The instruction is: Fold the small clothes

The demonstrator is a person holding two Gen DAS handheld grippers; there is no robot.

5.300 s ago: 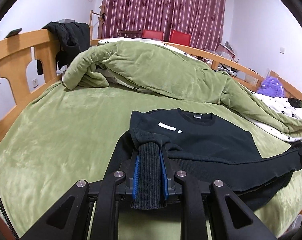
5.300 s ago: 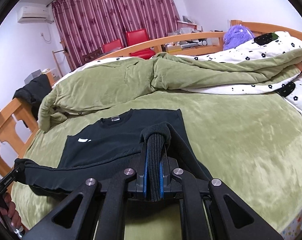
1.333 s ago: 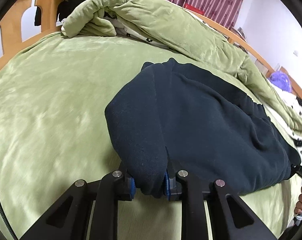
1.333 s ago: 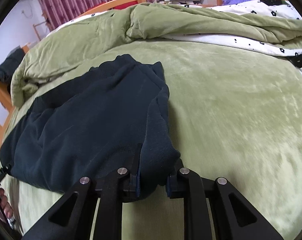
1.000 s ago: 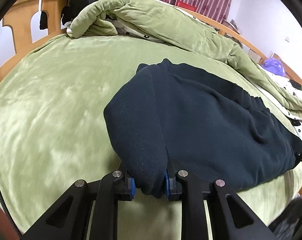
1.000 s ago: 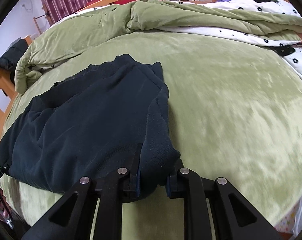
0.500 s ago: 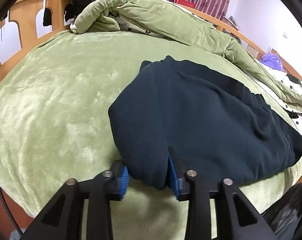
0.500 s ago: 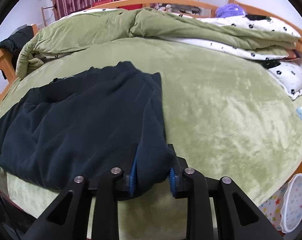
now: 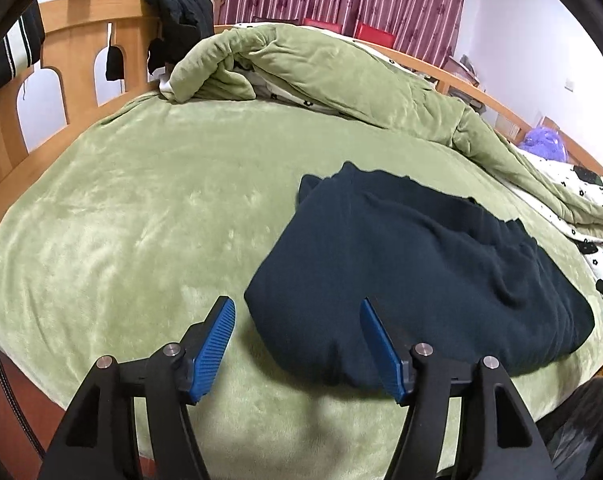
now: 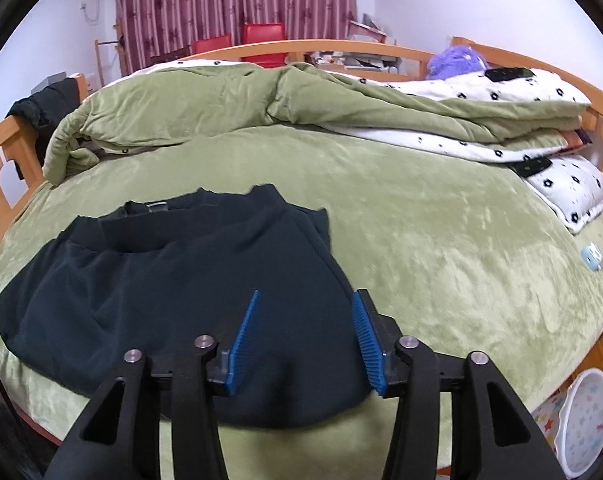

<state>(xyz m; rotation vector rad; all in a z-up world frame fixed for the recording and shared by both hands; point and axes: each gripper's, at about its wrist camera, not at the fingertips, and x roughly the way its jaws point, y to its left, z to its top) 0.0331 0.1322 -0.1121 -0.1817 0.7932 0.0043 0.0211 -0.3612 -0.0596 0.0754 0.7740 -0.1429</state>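
Observation:
A dark navy sweater (image 9: 413, 264) lies folded over on the green bed cover (image 9: 141, 220), near the bed's front edge. It also shows in the right wrist view (image 10: 173, 280), with its collar at the far side. My left gripper (image 9: 297, 320) is open, its blue pads on either side of the sweater's left front corner without holding it. My right gripper (image 10: 305, 312) is open just above the sweater's right front corner.
A rumpled green quilt (image 10: 241, 100) lies across the back of the bed, with a white flowered layer (image 10: 501, 92) at the right. A wooden bed frame (image 9: 61, 64) with dark clothes hung on it stands at the left. A small blue object (image 10: 591, 257) lies on the cover at the right.
Both grippers have opened and let go of the sweater's folded edge. They have pulled back and up a little. The sweater now rests on the bed.

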